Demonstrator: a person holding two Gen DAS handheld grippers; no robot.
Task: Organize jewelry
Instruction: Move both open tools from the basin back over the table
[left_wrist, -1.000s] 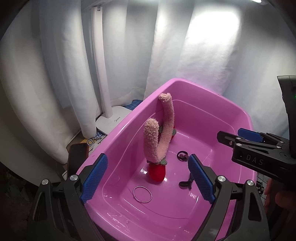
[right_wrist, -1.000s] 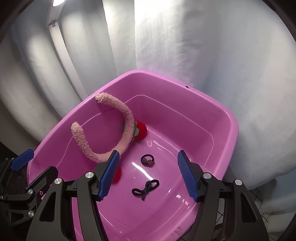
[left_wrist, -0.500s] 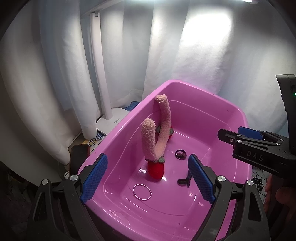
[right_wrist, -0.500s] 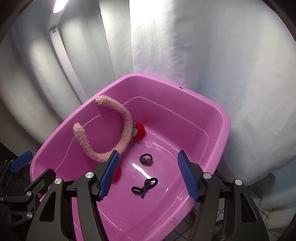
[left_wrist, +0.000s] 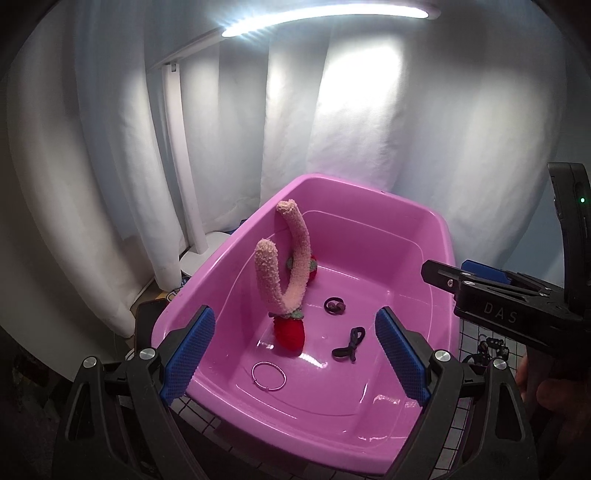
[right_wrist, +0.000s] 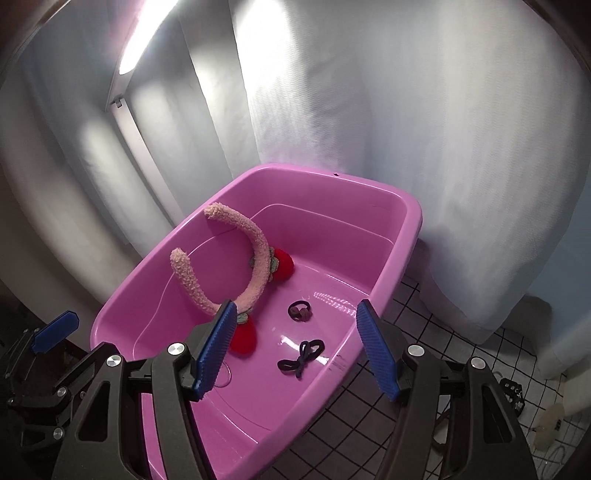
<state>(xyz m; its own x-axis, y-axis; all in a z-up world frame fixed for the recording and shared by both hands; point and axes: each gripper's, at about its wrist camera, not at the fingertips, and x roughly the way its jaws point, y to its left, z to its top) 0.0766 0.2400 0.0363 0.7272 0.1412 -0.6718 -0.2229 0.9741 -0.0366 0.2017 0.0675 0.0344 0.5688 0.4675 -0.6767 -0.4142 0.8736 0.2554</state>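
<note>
Both grippers are drawing back and a little up from the pink tub (left_wrist: 439, 236), so it is sitting smaller and farther off in both views than a second ago, and more of the gridded table cover (right_wrist: 436, 325) is showing at its right.

The jewelry and hair pieces are lying inside the tub. A fuzzy pink headband (left_wrist: 295, 258) with red strawberry trims (left_wrist: 290, 332) is standing on its arch, both ends pointing up toward the tub's left wall; its long axis is running roughly upright, leaning slightly. A thin metal bangle (left_wrist: 269, 376) is lying flat on the floor just in front of the nearer strawberry. A dark hair tie (left_wrist: 334, 305) is resting flat near the middle, and a dark bow-shaped tie (left_wrist: 350, 344) is lying nearer, its length running diagonally from the near left toward the far right.

With four pieces already gathered in the tub and neither tool carrying anything, the collecting seems largely done. A small dark object (left_wrist: 491, 345) is sitting on the table cover outside the right rim, too small to identify; it may be what is left.

The left gripper (left_wrist: 295, 354) is hanging spread wide and empty. The right gripper (right_wrist: 295, 350) is widening at this moment, with nothing between its pads (right_wrist: 376, 347).
</note>
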